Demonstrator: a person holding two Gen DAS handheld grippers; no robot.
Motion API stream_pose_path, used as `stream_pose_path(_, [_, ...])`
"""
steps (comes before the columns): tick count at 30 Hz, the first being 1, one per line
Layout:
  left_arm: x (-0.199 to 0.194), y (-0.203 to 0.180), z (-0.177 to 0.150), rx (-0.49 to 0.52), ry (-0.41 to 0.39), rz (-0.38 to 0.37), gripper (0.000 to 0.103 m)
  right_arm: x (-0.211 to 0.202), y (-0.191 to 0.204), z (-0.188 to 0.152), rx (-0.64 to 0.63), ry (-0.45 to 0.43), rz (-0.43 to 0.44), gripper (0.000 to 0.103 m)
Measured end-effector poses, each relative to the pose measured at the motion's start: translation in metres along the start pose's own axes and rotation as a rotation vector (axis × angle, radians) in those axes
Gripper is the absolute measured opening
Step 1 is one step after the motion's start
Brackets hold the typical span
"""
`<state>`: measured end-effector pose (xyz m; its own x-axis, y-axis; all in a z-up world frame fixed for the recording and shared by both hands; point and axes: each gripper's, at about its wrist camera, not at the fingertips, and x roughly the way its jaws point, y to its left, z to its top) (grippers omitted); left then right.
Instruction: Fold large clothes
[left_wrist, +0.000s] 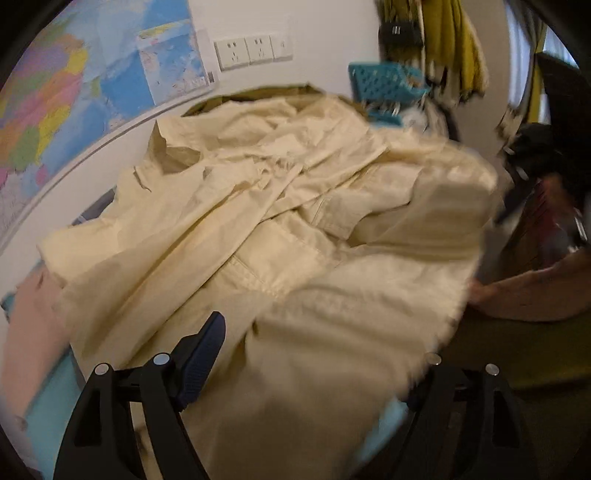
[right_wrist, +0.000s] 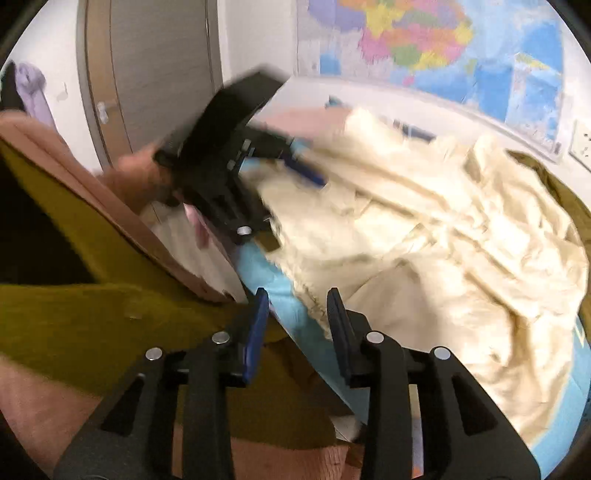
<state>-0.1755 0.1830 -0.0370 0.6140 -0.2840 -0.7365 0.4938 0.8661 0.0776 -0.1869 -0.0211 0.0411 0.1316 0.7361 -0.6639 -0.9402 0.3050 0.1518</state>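
Observation:
A large cream garment (left_wrist: 280, 221) lies crumpled across a light blue table (left_wrist: 51, 413). My left gripper (left_wrist: 317, 354) stands wide open at its near edge. The left blue pad (left_wrist: 201, 362) is bare, and cloth drapes over the right finger and hides it. In the right wrist view the garment (right_wrist: 424, 229) fills the right side and the left gripper (right_wrist: 301, 160) hovers blurred over its far edge. My right gripper (right_wrist: 298, 314) is open above the table's edge (right_wrist: 273, 280), with nothing between its pads.
A world map (left_wrist: 74, 92) and wall sockets (left_wrist: 255, 51) are behind the table. A teal basket (left_wrist: 384, 81) and hanging yellow-green cloth (left_wrist: 450, 44) stand at the back right. Pink cloth (left_wrist: 33, 314) lies at the left. A person's olive-clad body (right_wrist: 92, 325) is close by.

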Motion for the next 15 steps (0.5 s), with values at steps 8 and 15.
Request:
stream_pose_path(8, [-0.041, 0.028, 0.005, -0.022, -0.171, -0.072, 0.088, 0.021, -0.105, 0.033, 0.263, -0.08, -0.218, 0.057])
stream_pose_path(15, [-0.081, 0.055, 0.004, -0.061, -0.367, -0.08, 0.092, 0.091, -0.173, 0.074, 0.304, 0.005, -0.316, 0.055])
